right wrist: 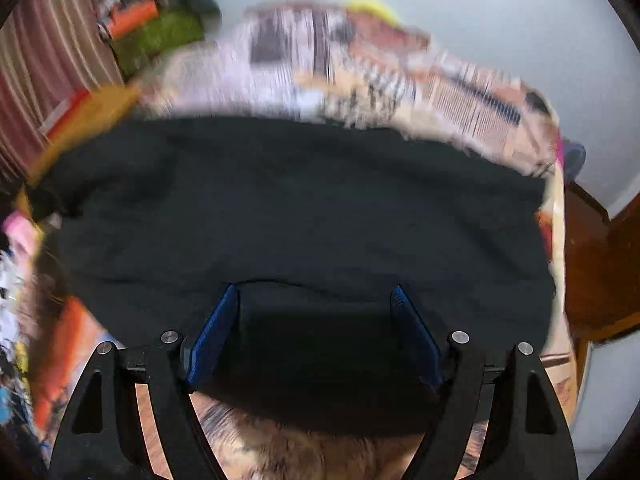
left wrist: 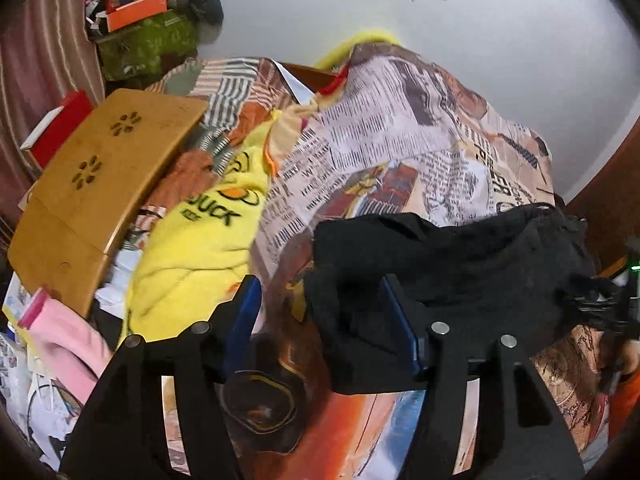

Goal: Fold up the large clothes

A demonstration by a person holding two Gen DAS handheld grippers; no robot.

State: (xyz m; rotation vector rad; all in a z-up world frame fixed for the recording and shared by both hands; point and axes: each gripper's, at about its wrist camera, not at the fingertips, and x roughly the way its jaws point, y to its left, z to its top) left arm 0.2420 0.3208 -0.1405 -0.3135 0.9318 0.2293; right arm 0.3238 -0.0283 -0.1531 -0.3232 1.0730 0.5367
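Observation:
A black garment lies bunched on the newspaper-print bedspread in the left wrist view. My left gripper is open; a fold of the black cloth drapes over its right blue finger. In the right wrist view, which is blurred, the black garment spreads wide across the bed. My right gripper is open with black cloth lying between its blue fingers.
A yellow duck-print cloth lies left of the garment. A wooden lap table and a pink cloth sit at the left. Clutter with an orange box is far left; a brown wooden frame is right.

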